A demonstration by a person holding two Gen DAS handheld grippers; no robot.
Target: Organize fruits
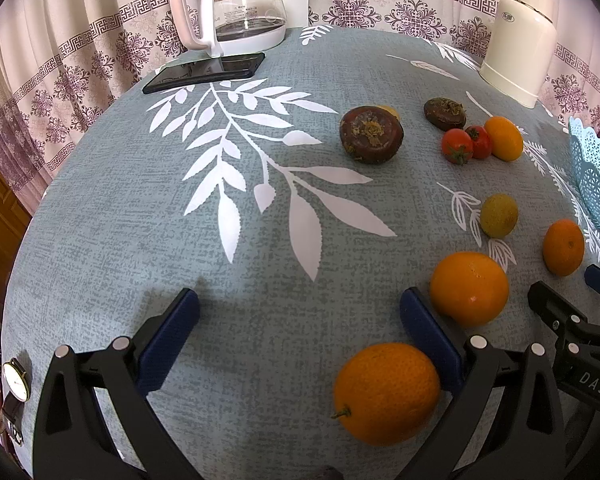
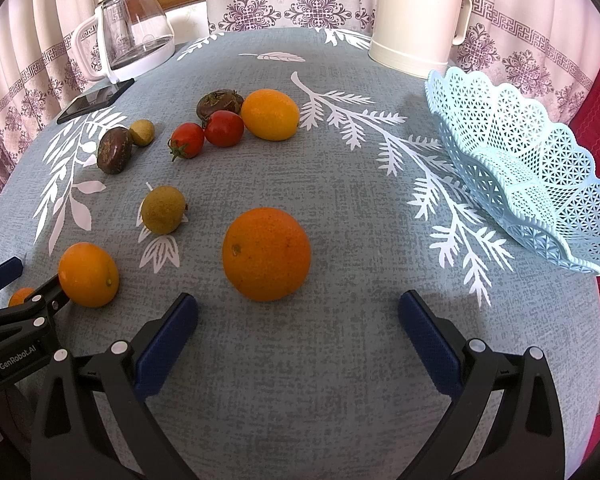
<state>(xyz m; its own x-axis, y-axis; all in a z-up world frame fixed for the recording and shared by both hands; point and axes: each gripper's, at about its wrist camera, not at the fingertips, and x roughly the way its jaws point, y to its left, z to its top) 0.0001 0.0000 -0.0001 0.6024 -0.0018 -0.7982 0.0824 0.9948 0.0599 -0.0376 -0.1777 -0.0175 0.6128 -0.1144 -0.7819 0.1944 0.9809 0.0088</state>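
Observation:
Fruits lie scattered on a grey-blue tablecloth. My left gripper point(image 1: 299, 312) is open and empty; an orange point(image 1: 386, 392) lies between its fingers, close to the right one, and another orange point(image 1: 469, 288) lies just beyond that fingertip. My right gripper point(image 2: 298, 314) is open and empty, with an orange point(image 2: 266, 254) just ahead of it. Farther off lie two red tomatoes point(image 2: 204, 135), a yellow-orange citrus point(image 2: 270, 114), two dark brown fruits point(image 2: 115, 150), a greenish longan point(image 2: 163, 209) and a smaller one point(image 2: 142, 132). A light blue lace basket point(image 2: 540, 184) stands empty at the right.
A glass kettle point(image 1: 236, 4) with a black phone point(image 1: 206, 72) in front of it stands at the back left. A cream jug point(image 2: 414, 16) stands at the back. A wristwatch point(image 1: 15, 384) lies at the table's left edge. Curtains hang behind the round table.

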